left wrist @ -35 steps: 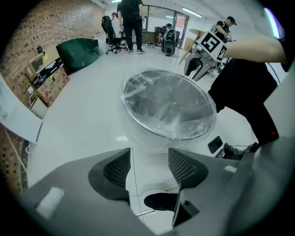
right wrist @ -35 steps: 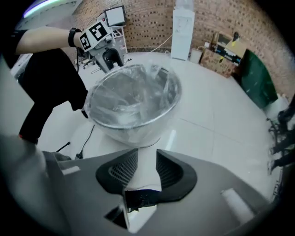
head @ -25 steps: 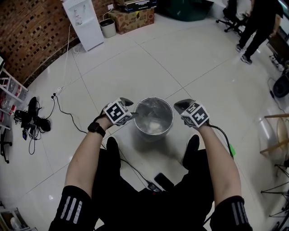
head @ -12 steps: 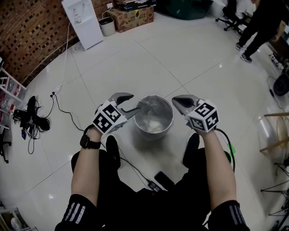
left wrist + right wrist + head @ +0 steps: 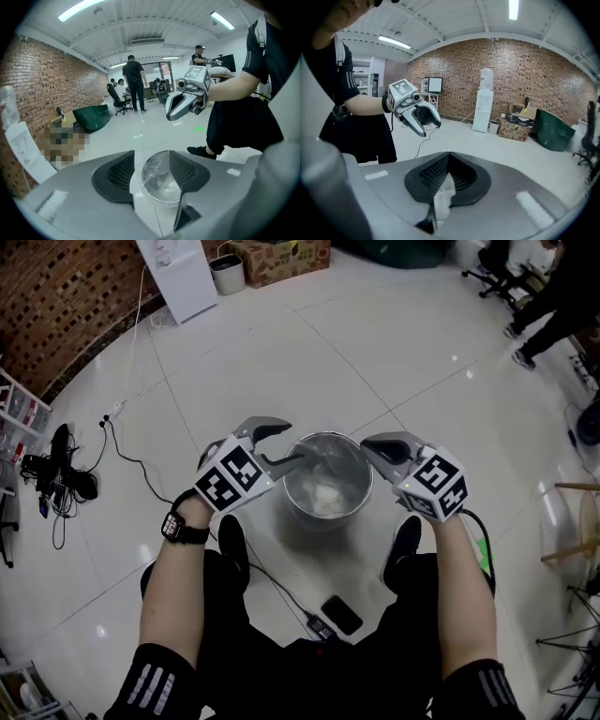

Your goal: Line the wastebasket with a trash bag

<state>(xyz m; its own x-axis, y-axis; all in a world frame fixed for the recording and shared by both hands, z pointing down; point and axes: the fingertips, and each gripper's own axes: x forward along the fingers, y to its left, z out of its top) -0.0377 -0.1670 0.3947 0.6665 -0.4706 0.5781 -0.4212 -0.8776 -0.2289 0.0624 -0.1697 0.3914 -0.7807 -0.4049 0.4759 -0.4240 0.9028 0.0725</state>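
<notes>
A shiny metal wastebasket (image 5: 328, 514) stands on the tiled floor between my feet, with a clear trash bag (image 5: 323, 491) crumpled inside it. My left gripper (image 5: 289, 442) hovers over its left rim. Its jaws have just been closing a little but still stand open, with nothing between them. In the left gripper view the basket's rim (image 5: 154, 199) and the bag (image 5: 161, 178) show below the parted jaws of the left gripper (image 5: 152, 161). My right gripper (image 5: 367, 442) is above the right rim. It (image 5: 448, 159) is shut on a scrap of clear film (image 5: 443, 197).
A phone (image 5: 341, 614) and a black cable (image 5: 272, 582) lie on the floor near my shoes. A water dispenser (image 5: 178, 277), a small bin (image 5: 227, 273) and a cardboard box (image 5: 286, 254) line the far brick wall. A person (image 5: 562, 320) walks at the far right.
Both grippers have lifted from beside the basket's rim. The left one's open jaws now show above the rim. The right one stayed shut.
</notes>
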